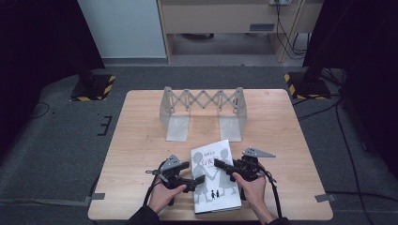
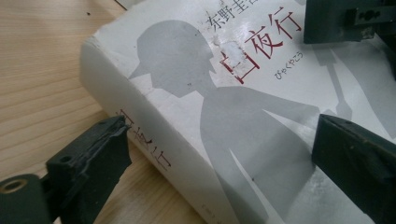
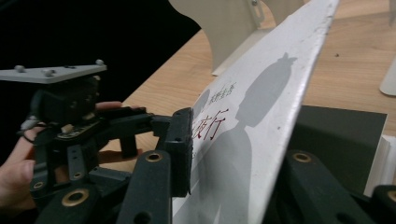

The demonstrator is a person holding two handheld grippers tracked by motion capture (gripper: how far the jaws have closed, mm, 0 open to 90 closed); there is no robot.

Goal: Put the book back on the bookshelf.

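Observation:
A white book (image 1: 215, 180) with grey silhouettes and red characters lies at the near middle of the wooden table (image 1: 141, 140). My left gripper (image 1: 198, 180) is at the book's spine side. In the left gripper view it (image 2: 222, 135) is open, one jaw on the wood beside the spine (image 2: 154, 149) and the other over the cover. My right gripper (image 1: 220, 165) reaches in from the book's right edge. In the right gripper view it (image 3: 233, 154) is shut on the front cover (image 3: 261, 107), which is tilted up, with a dark endpaper (image 3: 341, 135) beneath.
An expandable metal book rack (image 1: 202, 110) stands at the table's far middle, and bare wood lies between it and the book. Black-and-yellow striped stand bases (image 1: 93, 86) (image 1: 307, 84) and cables lie on the floor beyond the far corners.

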